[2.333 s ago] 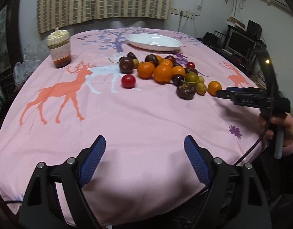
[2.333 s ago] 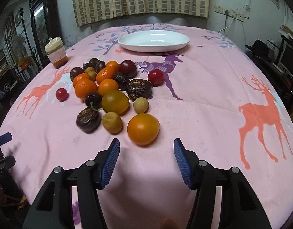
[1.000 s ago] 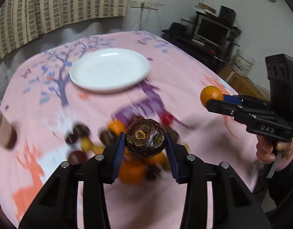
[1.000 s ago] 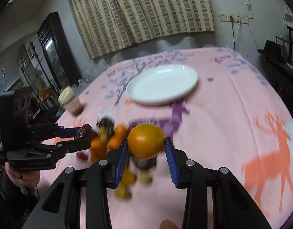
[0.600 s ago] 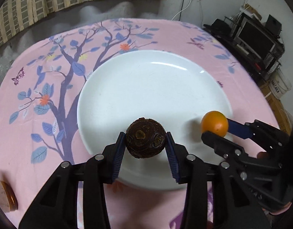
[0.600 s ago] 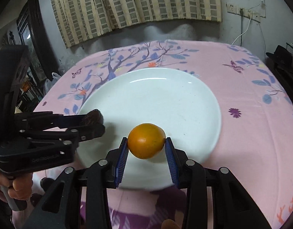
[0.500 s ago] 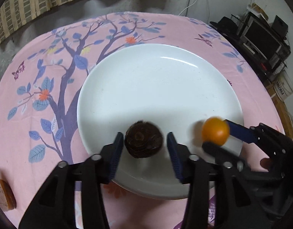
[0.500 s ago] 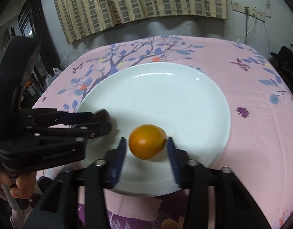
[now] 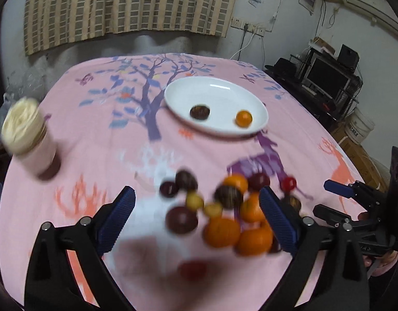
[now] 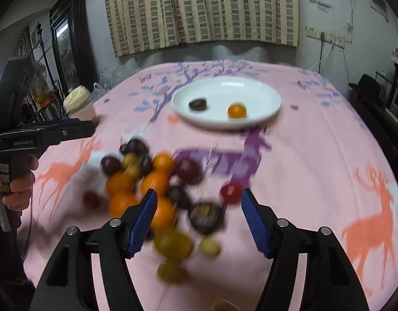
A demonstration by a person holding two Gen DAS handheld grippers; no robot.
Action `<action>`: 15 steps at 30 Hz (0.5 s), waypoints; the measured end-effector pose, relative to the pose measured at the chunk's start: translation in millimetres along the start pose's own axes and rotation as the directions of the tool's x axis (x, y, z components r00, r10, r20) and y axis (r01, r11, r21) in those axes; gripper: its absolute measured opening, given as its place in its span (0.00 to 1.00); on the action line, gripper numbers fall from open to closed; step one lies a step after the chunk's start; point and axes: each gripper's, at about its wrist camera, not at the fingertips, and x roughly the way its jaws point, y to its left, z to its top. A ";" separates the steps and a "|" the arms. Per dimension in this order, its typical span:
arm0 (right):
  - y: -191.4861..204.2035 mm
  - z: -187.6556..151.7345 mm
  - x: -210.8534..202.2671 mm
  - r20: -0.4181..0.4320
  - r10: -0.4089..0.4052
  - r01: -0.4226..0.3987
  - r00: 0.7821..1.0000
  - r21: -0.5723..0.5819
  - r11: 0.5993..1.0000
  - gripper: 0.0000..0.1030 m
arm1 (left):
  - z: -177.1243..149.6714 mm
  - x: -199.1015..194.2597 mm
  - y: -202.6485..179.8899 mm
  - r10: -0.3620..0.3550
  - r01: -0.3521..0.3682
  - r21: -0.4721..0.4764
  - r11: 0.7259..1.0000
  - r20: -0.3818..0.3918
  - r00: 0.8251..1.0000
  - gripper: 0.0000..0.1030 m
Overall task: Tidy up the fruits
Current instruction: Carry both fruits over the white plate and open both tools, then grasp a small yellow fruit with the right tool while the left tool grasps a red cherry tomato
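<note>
Both grippers are hanging empty over the fruit pile.
Your left gripper [image 9: 197, 216] and right gripper [image 10: 199, 216] have just been opening, jaws apart; round smooth orange mandarins [image 10: 162, 213] ahead are rolling-prone, so be clamping them across their middle.

1. Worktop [image 9: 100, 140]: pink cloth printed with orange deer and a purple tree.
2. Plate [image 9: 224, 88]: plain white.
3. Fruit on plate: one dark brown [image 9: 200, 111], one orange [image 9: 244, 118].
4. Fruit pile [image 10: 157, 181]: orange, maroon, yellow-green, red.
5. Curtain [image 9: 126, 5]: beige and grey checks.
</note>
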 end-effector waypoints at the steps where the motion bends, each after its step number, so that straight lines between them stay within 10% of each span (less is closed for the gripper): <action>1: 5.2 -10.7 -2.7 -0.009 0.000 0.000 1.000 0.005 1.000 0.65 | -14.0 -4.6 2.7 0.001 -0.001 -0.005 1.000 0.005 1.000 0.91; 12: 27.2 -59.1 12.5 -0.149 -0.048 0.046 0.988 -0.012 0.999 0.49 | -95.8 -32.4 11.8 0.021 -0.022 0.022 1.000 0.012 1.000 0.91; 15: 29.5 -61.2 19.9 -0.155 -0.068 0.063 0.986 -0.039 0.997 0.23 | -98.0 -30.3 11.4 0.006 -0.006 0.034 0.999 -0.001 1.000 0.91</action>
